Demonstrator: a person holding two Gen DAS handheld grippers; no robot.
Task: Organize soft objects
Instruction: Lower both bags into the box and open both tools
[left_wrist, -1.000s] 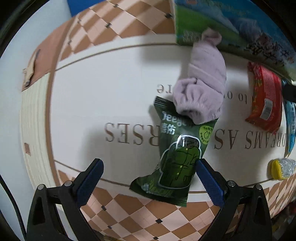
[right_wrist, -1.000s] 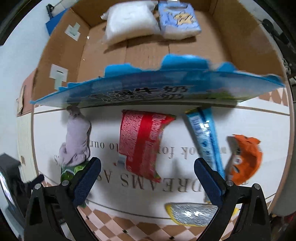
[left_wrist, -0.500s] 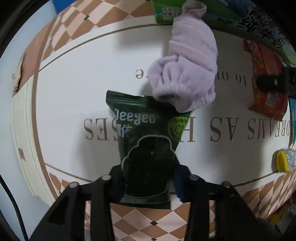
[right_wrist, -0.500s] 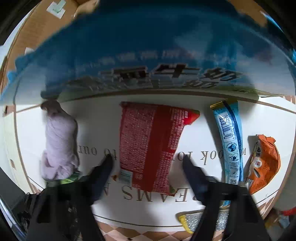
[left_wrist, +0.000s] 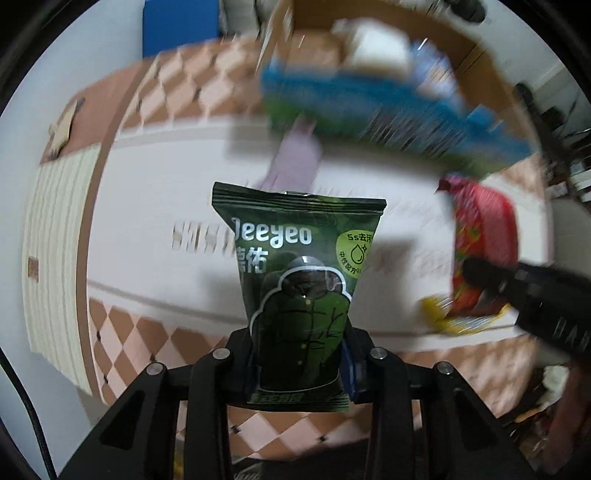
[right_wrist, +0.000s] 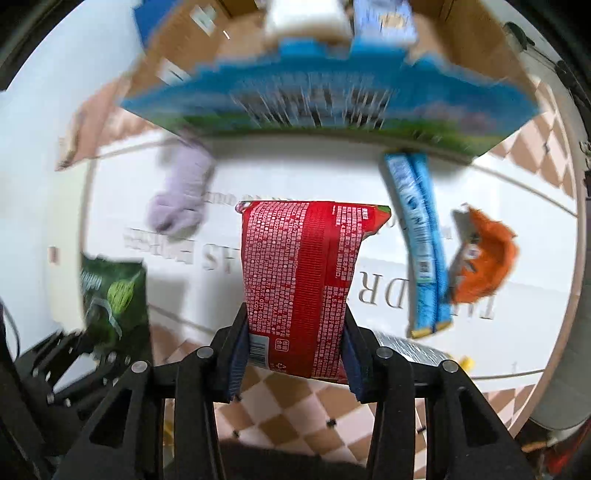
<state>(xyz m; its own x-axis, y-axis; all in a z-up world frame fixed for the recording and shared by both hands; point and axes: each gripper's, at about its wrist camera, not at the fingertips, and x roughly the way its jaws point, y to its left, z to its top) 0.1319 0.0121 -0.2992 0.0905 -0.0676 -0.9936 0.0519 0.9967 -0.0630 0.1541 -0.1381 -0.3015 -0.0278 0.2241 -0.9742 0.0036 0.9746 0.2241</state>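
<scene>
1. The left tool (left_wrist: 300, 363) is clamped on the lower part of a dark green packet (left_wrist: 299, 280), which stands upright in the centre of the left wrist view, lifted off the surface.
2. The right tool (right_wrist: 293, 347) is clamped on the lower end of a red packet (right_wrist: 303, 273), upright in the centre of the right wrist view and also raised.
3. In the right wrist view the green packet shows again at lower left; in the left wrist view the red packet shows at right, gripped by a dark tool body.
4. A cardboard box (right_wrist: 476, 33) lies open across the top of the right wrist view. In it sit one white pillow-like pack (right_wrist: 306, 14) and one pale blue pack (right_wrist: 384, 18), side by side, both blurred.
5. One large blue bag with a green edge (right_wrist: 325, 96) spans the frame just below the box; blur hides whether it touches the box.
6. On the surface lie one lilac plush item (right_wrist: 181, 192) at middle left, one long blue wrapper (right_wrist: 421, 243) at right, one orange packet (right_wrist: 484, 262) just beside it, and one silver-and-yellow packet (right_wrist: 417, 349) at lower right.
7. These rest on a round white mat with grey lettering (right_wrist: 373, 173), ringed by a brown-and-pink checked border (right_wrist: 291, 402). A pale wall (right_wrist: 44, 110) fills the left edge.
</scene>
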